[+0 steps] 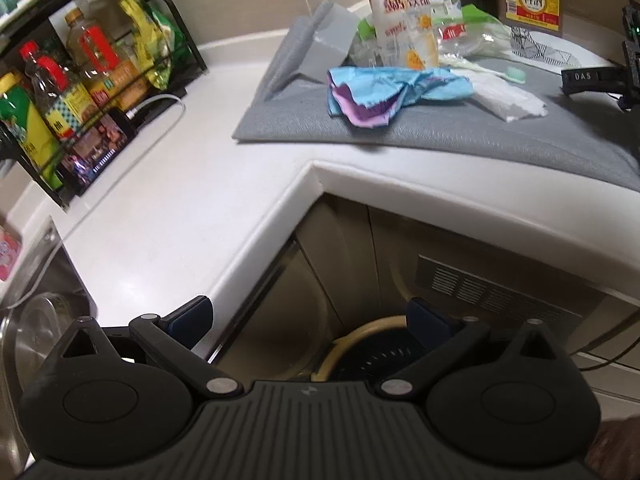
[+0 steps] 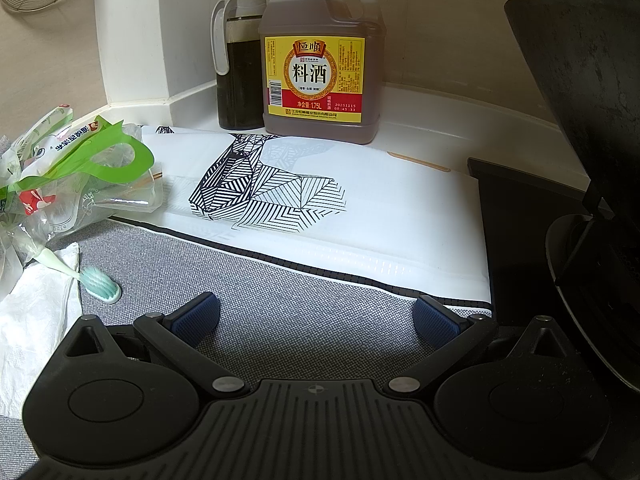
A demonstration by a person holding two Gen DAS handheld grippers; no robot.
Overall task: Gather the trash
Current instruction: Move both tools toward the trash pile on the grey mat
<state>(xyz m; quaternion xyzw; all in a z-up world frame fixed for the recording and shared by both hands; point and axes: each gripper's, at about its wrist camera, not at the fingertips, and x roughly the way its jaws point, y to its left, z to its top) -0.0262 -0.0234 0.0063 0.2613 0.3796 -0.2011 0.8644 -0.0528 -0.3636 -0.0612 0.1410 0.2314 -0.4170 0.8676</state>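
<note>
1. Where the left wrist view looks down past the white counter (image 1: 168, 216) edge, the left gripper (image 1: 310, 320) stands spread wide with nothing between its blue pads. A round bin (image 1: 360, 344) below is mostly hidden behind the gripper body; its contents cannot be made out. The trash lies well ahead on a gray mat (image 1: 440, 136): crumpled blue and purple paper (image 1: 384, 92), a white tissue (image 1: 504, 100), a toothbrush (image 1: 516, 74) and clear plastic bags (image 1: 404, 28), whose tops are cut off by the frame.
2. From the right wrist view, the right gripper (image 2: 316, 314) is likewise spread wide and empty over the mat (image 2: 280, 280). The toothbrush (image 2: 96, 280) and tissue (image 2: 36, 320) lie just left of its left finger; the bags (image 2: 80, 168) sit farther left, partly cropped. A dark pan (image 2: 592, 120) blocks the right side.
</note>
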